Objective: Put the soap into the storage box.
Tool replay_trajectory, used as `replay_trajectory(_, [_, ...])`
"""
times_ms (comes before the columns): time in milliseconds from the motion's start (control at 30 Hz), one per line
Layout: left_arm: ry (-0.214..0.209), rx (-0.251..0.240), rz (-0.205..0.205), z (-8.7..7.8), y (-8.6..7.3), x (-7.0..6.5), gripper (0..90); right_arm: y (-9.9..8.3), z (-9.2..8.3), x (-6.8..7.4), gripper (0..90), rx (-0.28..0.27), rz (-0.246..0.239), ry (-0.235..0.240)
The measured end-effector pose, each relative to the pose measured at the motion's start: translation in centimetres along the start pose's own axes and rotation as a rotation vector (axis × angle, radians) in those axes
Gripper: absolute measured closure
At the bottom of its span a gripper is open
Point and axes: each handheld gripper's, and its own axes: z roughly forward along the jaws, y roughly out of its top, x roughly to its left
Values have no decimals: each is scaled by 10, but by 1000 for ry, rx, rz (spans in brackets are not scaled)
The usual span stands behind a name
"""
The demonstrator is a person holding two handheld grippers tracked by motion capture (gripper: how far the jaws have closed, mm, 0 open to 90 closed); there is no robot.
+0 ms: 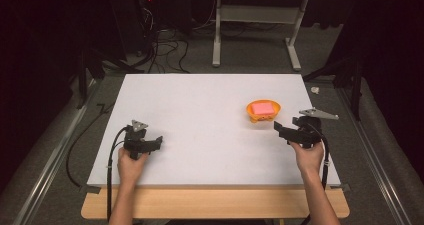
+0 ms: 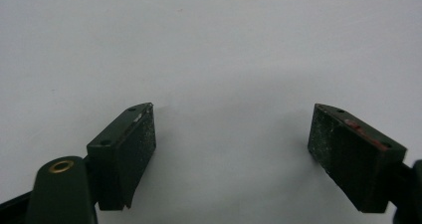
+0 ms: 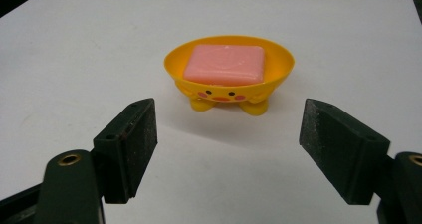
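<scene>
the small orange plastic soap dish [image 1: 263,112] with a painted duck face sits right of centre in the high view, on the white table top [image 1: 200,115]; a pink rectangular bar of soap [image 3: 225,64] lies flat inside it, long axis running across the right gripper view. the right gripper [image 3: 229,149], jaws spread wide and empty, points straight at the dish from just beside it. the left gripper [image 1: 159,142], lower left in the high view, is likewise spread and empty, well apart from the dish. judgement: the right hand is the nearer tool for any pick
</scene>
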Motion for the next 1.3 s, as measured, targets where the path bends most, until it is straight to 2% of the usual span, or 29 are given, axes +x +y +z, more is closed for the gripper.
replay_trajectory(867, [0, 0, 0, 0, 0, 0, 194, -15, 16, 23, 240, 45, -55, 53])
replay_trajectory(1300, [0, 0, 1, 0, 0, 0, 194, -26, 32, 31, 241, 79, -85, 40])
